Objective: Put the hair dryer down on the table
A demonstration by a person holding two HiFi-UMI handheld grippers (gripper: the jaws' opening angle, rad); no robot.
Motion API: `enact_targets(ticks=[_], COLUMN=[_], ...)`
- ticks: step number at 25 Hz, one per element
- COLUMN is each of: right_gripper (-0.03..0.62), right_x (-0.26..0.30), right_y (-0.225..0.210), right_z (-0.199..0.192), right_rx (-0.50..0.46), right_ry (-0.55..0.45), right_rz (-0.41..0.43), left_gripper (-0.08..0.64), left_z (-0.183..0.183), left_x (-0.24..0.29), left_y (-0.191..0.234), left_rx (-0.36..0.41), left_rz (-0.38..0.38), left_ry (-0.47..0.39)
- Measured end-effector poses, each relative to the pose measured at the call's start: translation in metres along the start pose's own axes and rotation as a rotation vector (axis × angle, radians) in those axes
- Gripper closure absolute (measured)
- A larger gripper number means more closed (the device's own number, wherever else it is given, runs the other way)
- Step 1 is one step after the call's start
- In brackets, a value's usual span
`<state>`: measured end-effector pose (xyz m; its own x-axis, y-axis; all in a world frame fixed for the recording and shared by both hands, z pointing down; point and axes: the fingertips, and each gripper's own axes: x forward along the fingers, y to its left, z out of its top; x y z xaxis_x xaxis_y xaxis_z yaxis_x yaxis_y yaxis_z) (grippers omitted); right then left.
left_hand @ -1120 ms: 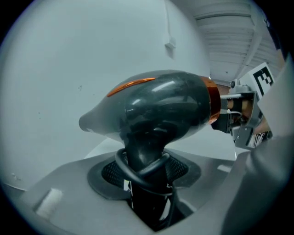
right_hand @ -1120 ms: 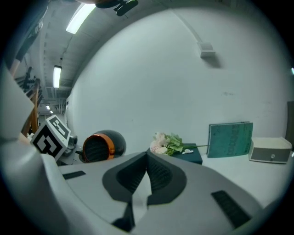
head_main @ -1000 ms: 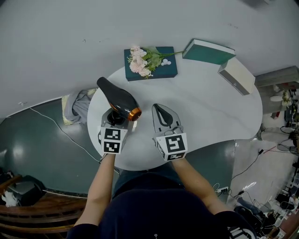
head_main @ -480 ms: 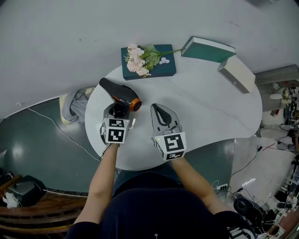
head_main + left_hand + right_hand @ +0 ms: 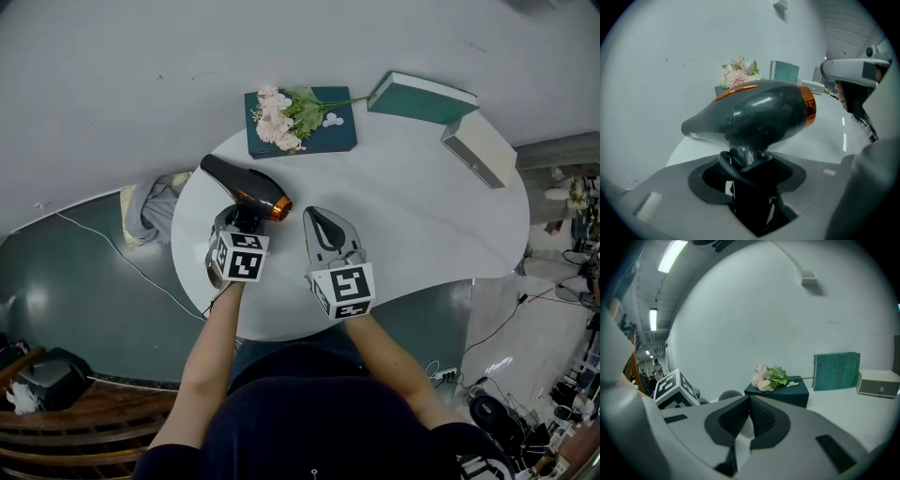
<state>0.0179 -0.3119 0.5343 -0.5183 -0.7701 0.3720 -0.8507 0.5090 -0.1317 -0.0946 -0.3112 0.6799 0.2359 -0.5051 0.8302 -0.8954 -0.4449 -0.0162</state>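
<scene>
between the fingers of the left gripper [image 5: 242, 220] sits the handle of the hair dryer [image 5: 246, 187], pinched together with a loop of its cord [image 5: 740, 164]. the dark body with the orange ring lies crosswise just beyond the fingertips, its orange end turned toward the right gripper [image 5: 325, 228]. that gripper has its fingers pressed together on nothing and hangs just beside the left one, over the worktop [image 5: 403, 206].

the step in hand looks like the lowering itself: the dryer hangs low over the near left part of the worktop, but no view settles whether its body touches the surface yet. the next move probably calls for easing it down until the body rests flat, then spreading the fingers and drawing them back along the handle so the cord does not snag or drag the dryer toward the edge.

no open container shows. well beyond the fingers a closed teal box [image 5: 328, 141] carries a bunch of pink flowers [image 5: 281, 117] on its lid, not inside it. further to the right of the fingers a green book [image 5: 422, 97] and a closed white box [image 5: 478, 150] stand near the far edge; what the boxes hold cannot be seen.
</scene>
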Motion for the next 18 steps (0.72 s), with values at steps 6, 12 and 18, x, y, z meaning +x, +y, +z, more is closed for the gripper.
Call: enact_targets(ticks=[6,12,18], right_gripper=[0.584,0.584,0.584], right_x=[0.003,0.0,-0.007], right_y=[0.0,-0.002,-0.003], right_z=[-0.001,0.0,0.004], right_rx=[0.003,0.002,0.002], right_ry=[0.005,-0.001,-0.013], right_rz=[0.003,-0.002,-0.009], left_gripper=[0.311,0.292,0.221], left_z=[-0.004,-0.004,0.01], left_x=[0.007,0.009,-0.013], left_y=[-0.004,-0.012,-0.02], left_rx=[-0.001,-0.009,-0.017], left_rz=[-0.05,-0.117,-0.214], left_ry=[0.077,0.116,0.086])
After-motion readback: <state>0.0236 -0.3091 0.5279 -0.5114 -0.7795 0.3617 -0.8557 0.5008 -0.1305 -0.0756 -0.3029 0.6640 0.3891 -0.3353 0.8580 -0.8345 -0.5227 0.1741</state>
